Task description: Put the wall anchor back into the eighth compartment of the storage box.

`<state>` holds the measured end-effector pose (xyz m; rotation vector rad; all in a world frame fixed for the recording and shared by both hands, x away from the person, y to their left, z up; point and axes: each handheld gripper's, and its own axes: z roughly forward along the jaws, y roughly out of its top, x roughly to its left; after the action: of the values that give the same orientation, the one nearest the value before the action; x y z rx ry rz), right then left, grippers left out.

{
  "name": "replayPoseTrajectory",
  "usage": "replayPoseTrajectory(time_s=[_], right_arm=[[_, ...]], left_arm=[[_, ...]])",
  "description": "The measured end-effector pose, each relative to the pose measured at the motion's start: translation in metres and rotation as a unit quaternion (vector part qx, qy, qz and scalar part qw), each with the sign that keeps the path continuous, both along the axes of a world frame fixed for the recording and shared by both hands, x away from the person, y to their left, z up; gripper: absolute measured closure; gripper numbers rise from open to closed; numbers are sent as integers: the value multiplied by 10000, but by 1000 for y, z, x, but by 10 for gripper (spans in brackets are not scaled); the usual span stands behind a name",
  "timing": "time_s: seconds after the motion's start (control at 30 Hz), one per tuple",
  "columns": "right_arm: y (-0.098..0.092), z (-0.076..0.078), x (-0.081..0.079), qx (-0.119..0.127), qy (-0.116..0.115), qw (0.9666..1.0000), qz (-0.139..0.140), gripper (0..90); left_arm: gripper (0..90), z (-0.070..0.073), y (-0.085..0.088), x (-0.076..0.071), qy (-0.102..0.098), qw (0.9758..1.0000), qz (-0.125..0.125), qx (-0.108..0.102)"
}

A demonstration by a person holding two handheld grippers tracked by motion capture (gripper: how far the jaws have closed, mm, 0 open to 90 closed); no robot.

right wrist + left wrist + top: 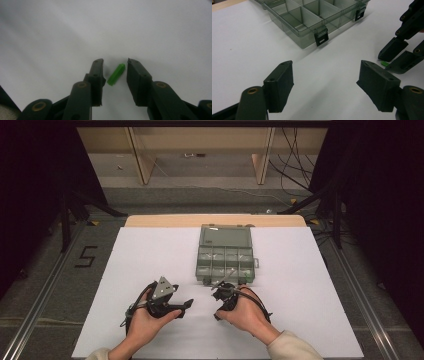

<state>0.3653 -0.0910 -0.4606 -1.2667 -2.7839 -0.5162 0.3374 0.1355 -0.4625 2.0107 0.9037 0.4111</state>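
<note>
Right tool [113, 62] is down low over the white desk [150, 255], jaws partly apart with a small green plastic plug [116, 74] lying on the sheet between them, and a gap shows on each side of the plug, so nothing is pinched. From the left gripper view, that same green plug [384, 63] peeks out beneath the right tool's [398, 56] black tips. The plug sits toward the near edge of the desk, just in front of the compartment box [225, 255]. The box lies open in the middle of the desk toward the far edge, lid folded back, its dividers and two dark front latches facing the person. Left tool [325, 83] has its jaws spread wide and bare, over bare sheet near the box's front corner. In the high view the left tool [186, 304] rests beside the right tool [216, 290].
</note>
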Motion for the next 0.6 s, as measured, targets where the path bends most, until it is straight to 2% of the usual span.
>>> replayPoseTrajectory(time_s=[0.13, 0.2, 0.3, 0.6], right_arm=[[2, 1, -2, -172, -80, 9998, 76, 695], [2, 1, -2, -196, -118, 9997, 128, 720], [2, 1, -2, -246, -159, 9994, 160, 749], [3, 1, -2, -370, -244, 9986, 286, 820]], left_arm=[[276, 0, 0, 0, -49, 10000, -33, 40], [276, 0, 0, 0, -1, 10000, 7, 0], [276, 0, 0, 0, -54, 10000, -34, 46], [276, 0, 0, 0, -3, 10000, 7, 6]])
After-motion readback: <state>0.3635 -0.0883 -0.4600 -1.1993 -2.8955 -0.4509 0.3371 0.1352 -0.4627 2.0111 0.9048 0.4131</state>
